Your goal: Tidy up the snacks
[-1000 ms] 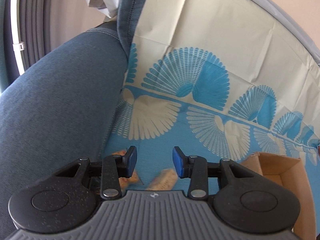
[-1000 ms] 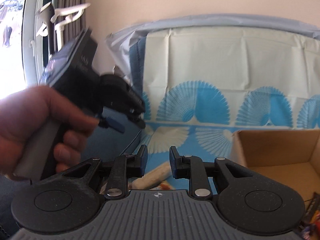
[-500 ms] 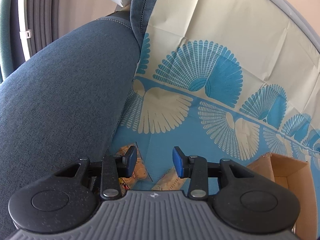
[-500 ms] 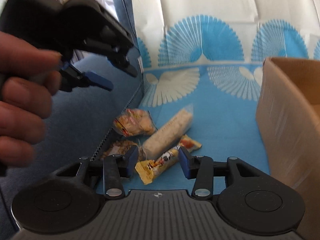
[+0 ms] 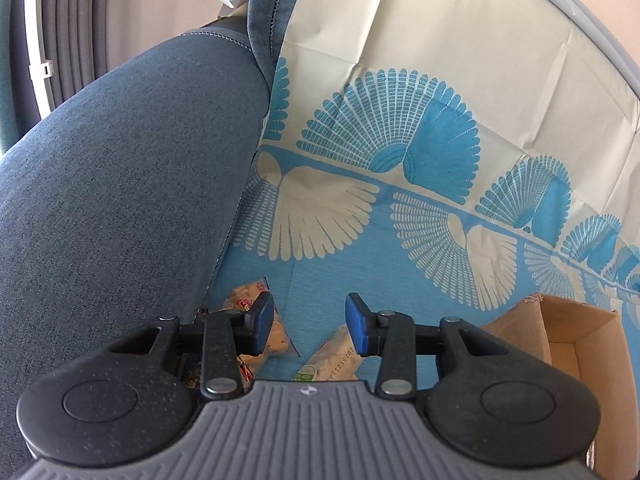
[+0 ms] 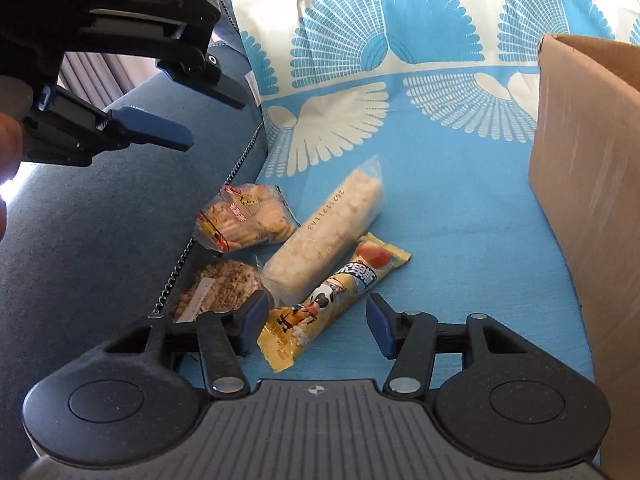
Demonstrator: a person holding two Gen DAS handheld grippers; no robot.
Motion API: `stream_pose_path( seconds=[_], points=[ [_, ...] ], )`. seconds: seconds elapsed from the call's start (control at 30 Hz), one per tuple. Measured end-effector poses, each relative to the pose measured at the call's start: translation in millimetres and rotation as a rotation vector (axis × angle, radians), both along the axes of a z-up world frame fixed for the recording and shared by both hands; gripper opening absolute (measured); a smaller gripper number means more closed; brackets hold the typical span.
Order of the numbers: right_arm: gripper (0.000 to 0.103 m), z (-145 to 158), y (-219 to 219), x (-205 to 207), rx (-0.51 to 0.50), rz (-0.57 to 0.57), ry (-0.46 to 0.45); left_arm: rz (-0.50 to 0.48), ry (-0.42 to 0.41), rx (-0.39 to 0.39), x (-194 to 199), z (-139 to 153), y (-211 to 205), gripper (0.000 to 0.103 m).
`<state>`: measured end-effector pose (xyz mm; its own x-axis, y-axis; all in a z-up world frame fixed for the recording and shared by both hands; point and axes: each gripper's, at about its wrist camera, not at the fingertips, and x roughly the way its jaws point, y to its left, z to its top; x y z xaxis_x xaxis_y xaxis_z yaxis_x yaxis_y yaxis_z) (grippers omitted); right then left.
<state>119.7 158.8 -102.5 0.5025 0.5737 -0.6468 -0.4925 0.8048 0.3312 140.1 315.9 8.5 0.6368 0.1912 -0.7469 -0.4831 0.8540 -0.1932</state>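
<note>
Blue patterned cloth bears four snack packets, cardboard box

The snack packets are thin plastic: a clear crackly cracker bag, a clear long biscuit sleeve, and a glossy printed yellow wrapper. The cardboard box is matt brown. The fan-patterned cover looks like creased, smooth sheet; the sofa arm is matt woven cloth.
</note>
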Motion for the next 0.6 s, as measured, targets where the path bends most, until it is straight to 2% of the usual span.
stream_pose_path(
  seconds=[0.07,0.1,0.13,0.17,0.27,0.43,0.6],
  points=[
    [0.031,-0.8,-1.0,-0.7,0.001,0.015,-0.010,-0.003,0.000,-0.004,1.5,-1.3,0.4,0.044],
    [0.026,-0.7,-1.5,-1.0,-0.002,0.024,-0.017,-0.005,0.000,-0.005,1.9,-1.8,0.1,0.044],
    [0.014,-0.3,-2.4,-1.7,-0.008,0.032,-0.026,-0.008,-0.001,-0.006,1.9,-2.2,0.4,0.044],
    [0.007,0.4,-3.7,-2.6,-0.020,0.035,-0.037,-0.009,-0.001,-0.007,2.3,-2.5,0.2,0.044],
    [0.001,4.5,-9.6,-4.5,-0.054,0.032,-0.056,-0.012,-0.005,-0.017,3.3,-3.4,1.0,0.044],
    [0.000,22.7,-19.1,-17.7,-0.141,0.092,-0.117,-0.011,-0.013,-0.042,2.7,-1.5,1.8,0.044],
    [0.000,41.4,-37.9,-38.0,-0.208,0.122,-0.121,-0.005,-0.021,-0.056,0.0,2.4,3.3,0.044]
  ],
)
